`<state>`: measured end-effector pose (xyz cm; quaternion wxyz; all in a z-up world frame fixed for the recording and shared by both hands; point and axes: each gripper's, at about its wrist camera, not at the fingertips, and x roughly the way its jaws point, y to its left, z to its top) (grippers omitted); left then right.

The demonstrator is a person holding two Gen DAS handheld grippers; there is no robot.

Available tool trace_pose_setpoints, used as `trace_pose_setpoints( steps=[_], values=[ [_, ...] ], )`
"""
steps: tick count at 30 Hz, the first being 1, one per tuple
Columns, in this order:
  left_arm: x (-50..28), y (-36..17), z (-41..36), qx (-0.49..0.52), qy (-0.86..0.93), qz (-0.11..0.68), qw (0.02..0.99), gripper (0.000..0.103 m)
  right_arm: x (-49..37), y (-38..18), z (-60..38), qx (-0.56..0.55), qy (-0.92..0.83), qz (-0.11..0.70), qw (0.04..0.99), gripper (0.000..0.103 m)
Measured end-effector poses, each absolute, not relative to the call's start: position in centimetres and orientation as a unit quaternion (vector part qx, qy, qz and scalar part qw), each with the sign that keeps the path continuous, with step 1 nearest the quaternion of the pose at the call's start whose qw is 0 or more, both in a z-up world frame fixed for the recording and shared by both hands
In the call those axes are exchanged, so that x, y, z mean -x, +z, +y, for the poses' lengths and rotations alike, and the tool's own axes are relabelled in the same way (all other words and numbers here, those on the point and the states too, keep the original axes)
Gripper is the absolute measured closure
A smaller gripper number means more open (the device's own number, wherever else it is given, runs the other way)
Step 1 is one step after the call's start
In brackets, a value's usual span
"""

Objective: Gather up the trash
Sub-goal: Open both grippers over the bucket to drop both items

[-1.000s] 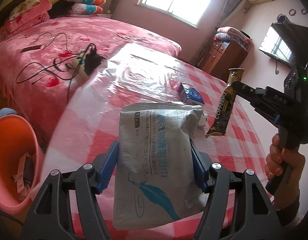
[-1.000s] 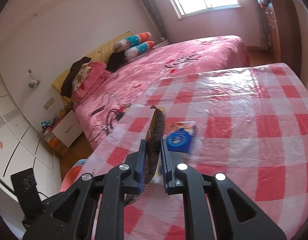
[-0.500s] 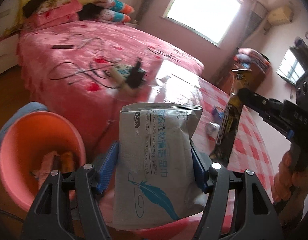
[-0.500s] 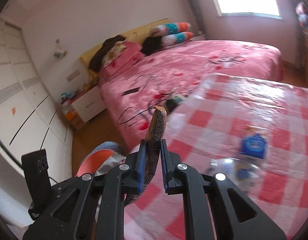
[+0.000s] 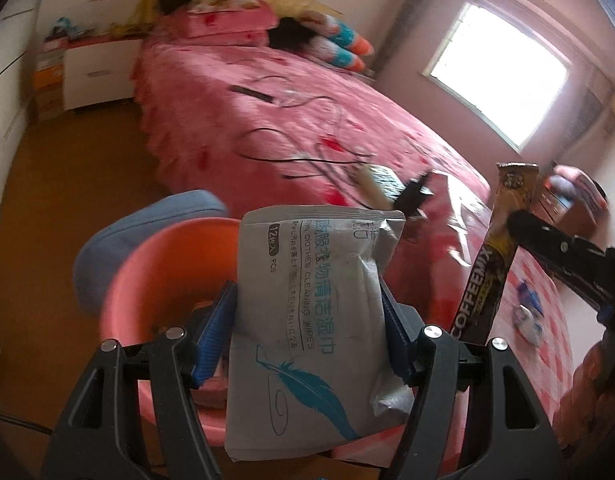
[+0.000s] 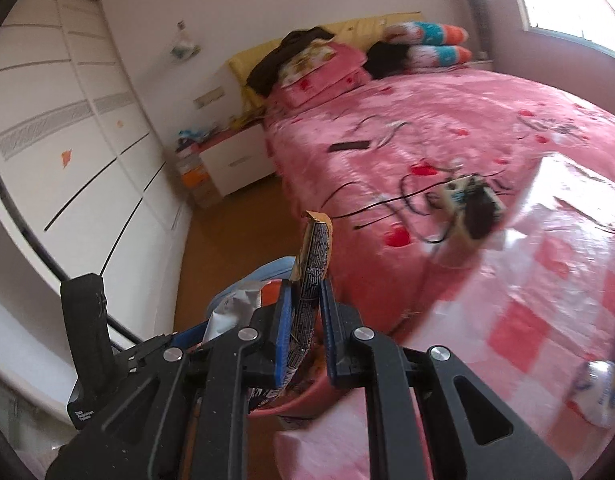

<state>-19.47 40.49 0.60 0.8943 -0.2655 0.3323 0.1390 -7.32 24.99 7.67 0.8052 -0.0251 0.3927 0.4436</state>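
In the left wrist view, a white bedside cabinet (image 5: 95,76) stood at the far left against the wall, with wooden floor (image 5: 59,184) in front of it. Nearer, a blue stool or cushion (image 5: 127,236) lay just behind the orange-pink bin (image 5: 167,264), touching its rim as far as could be seen. The left tool (image 5: 307,332) was clamped on a grey wet-wipes packet (image 5: 307,304), its blue pads pressing both side edges; the packet hung upright over the bin's mouth and hid most of its inside. Behind it, the bed (image 5: 307,120) with its pink cover carried black cables (image 5: 291,156) and a power strip (image 5: 379,184) near its edge. Further right, the right tool (image 6: 303,320) was closed on a brown coffee-mix sachet (image 5: 495,248), held upright beside the packet, apart from it. Beyond the sachet, the worktop (image 5: 547,312) under a red-checked plastic cloth held a small blue-and-white item (image 5: 527,308), too blurred to identify.

In the right wrist view, the sachet's narrow edge rose between the blue pads, with the wipes packet and the bin partly hidden below the tool's fingers. A white wardrobe (image 6: 67,140) filled the left side, and a crumpled white-and-blue wrapper (image 6: 603,396) lay on the worktop at the far right.
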Motion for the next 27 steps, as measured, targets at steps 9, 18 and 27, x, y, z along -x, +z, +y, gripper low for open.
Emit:
trace_pose_setpoints(
  steps=[9, 18, 27],
  values=[
    [20.7, -3.2, 44.4, 0.297, 0.207, 0.359, 0.86, 0.028, 7.2, 3.4, 29.9, 0.027, 0.462, 0.447, 0.766, 0.064],
    [21.0, -3.3, 44.3, 0.277, 0.23, 0.364, 0.859, 0.026, 6.9, 4.2, 25.4, 0.028, 0.4, 0.409, 0.82, 0.021],
    [20.5, -2.2, 41.7, 0.254, 0.197, 0.369, 0.872, 0.026, 8.1, 4.5, 21.5, 0.047, 0.362, 0.392, 0.844, 0.017]
  ],
)
